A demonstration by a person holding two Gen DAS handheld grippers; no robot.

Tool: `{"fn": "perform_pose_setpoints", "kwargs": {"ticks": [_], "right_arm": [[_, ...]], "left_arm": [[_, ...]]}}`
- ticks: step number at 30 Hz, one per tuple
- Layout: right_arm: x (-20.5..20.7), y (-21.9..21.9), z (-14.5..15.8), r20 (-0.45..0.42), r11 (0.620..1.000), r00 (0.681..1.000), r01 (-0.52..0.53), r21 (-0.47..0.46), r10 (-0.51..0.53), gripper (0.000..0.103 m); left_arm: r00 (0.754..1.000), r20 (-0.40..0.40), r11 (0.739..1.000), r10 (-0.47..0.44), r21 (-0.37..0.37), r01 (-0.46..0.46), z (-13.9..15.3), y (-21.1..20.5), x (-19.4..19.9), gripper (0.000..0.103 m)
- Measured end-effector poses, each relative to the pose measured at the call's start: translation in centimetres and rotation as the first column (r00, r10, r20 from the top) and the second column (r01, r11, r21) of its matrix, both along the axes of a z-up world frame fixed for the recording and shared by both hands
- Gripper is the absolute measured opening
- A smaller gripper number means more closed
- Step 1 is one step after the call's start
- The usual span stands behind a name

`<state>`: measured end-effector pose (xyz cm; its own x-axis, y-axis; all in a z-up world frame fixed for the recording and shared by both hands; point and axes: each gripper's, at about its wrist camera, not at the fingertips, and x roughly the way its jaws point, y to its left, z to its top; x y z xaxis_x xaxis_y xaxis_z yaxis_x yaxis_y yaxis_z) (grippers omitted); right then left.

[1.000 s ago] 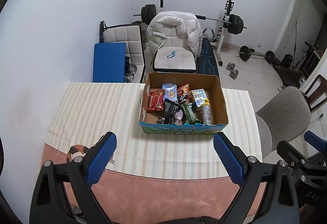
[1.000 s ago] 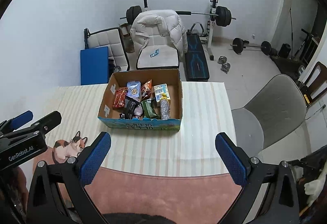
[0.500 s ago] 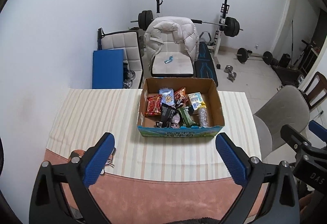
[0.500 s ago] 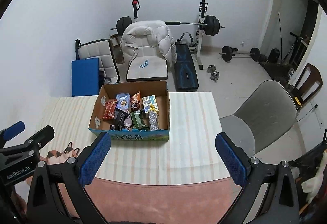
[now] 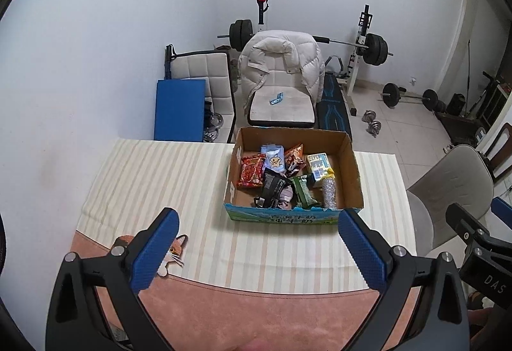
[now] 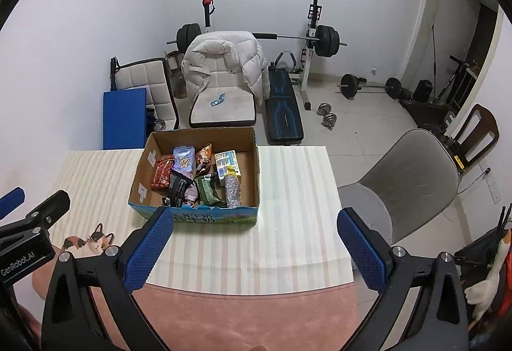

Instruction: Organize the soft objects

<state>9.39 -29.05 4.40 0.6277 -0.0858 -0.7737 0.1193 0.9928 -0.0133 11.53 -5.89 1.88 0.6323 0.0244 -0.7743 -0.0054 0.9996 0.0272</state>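
The right gripper (image 6: pixel 256 242) is hanging over the striped cloth (image 6: pixel 288 223), its blue pads (image 6: pixel 148 250) standing wide apart with nothing between them. Beyond it, a cardboard box (image 6: pixel 140 187) is sitting on the cloth, holding a red packet (image 6: pixel 162 173), a pale blue packet (image 6: pixel 185 159), a green packet (image 6: pixel 206 189), a carton (image 6: pixel 226 162) and a bottle (image 6: pixel 233 189). The left gripper (image 6: pixel 22 229) is showing at the left edge. A grey chair (image 6: pixel 416 175) is standing right of the table.

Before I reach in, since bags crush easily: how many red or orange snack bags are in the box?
2. A red bag lies by the cardboard box's left wall; an orange bag leans near the back, centre. More may hide under the pile.
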Motion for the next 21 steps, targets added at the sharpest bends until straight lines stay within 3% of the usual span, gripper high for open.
{"fn": "perform_pose_setpoints", "kwargs": {"ticks": [21], "right_arm": [[1.1,-0.3,-0.5,0.000,1.000,1.000,-0.028,-0.009,0.028,0.103]], "left_arm": [[1.000,-0.004,1.000,0.019,0.013,-0.019,-0.4,0.1,0.7,0.103]]}}
